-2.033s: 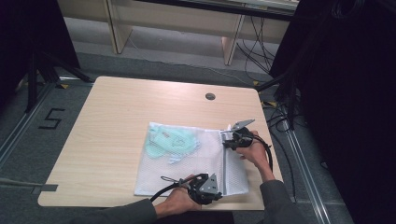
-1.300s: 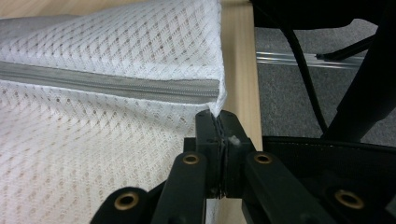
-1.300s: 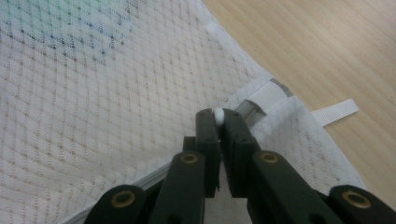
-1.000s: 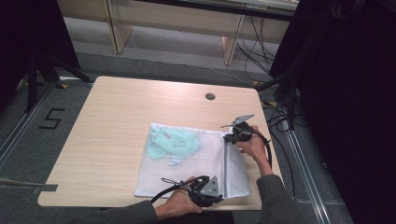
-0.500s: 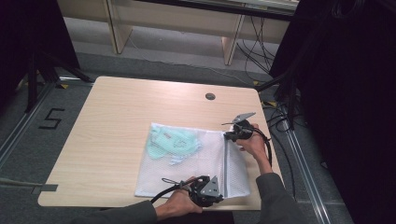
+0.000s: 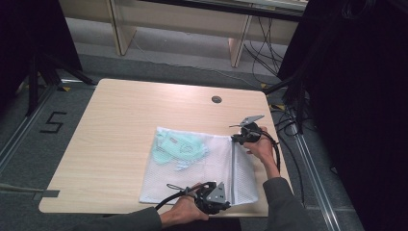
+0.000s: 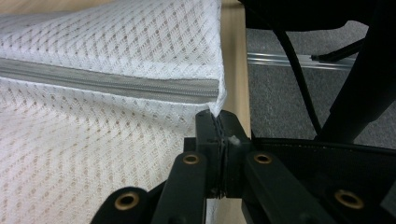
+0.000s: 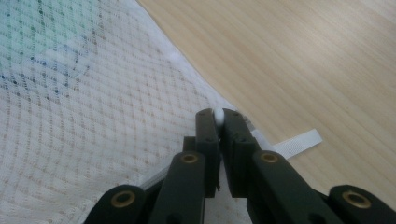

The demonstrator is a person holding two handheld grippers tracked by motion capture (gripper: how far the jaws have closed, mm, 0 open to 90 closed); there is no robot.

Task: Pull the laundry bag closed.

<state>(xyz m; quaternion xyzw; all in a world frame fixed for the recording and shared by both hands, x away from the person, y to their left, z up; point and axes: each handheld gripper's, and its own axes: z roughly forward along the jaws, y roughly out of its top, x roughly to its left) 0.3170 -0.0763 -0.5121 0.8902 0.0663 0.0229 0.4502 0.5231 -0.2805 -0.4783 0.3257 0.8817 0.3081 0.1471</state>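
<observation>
Mostly bare, the desk has open room from 9 to 12 o'clock; the white mesh bag lies in its 4 o'clock quarter, the bag's near edge just beside the desk's near edge and its right edge close to the desk's right edge. Pale green cloth shows through the mesh at the bag's 10 o'clock corner. The grey zipper runs from 6 to 12 o'clock along the bag's right part. The left gripper has its fingers pressed together on the mesh at the zipper's near end. The right gripper pinches a small white piece at the zipper's far end. Compared with two seconds ago, the right gripper sits farther toward 12 o'clock, with the bag drawn straighter.
</observation>
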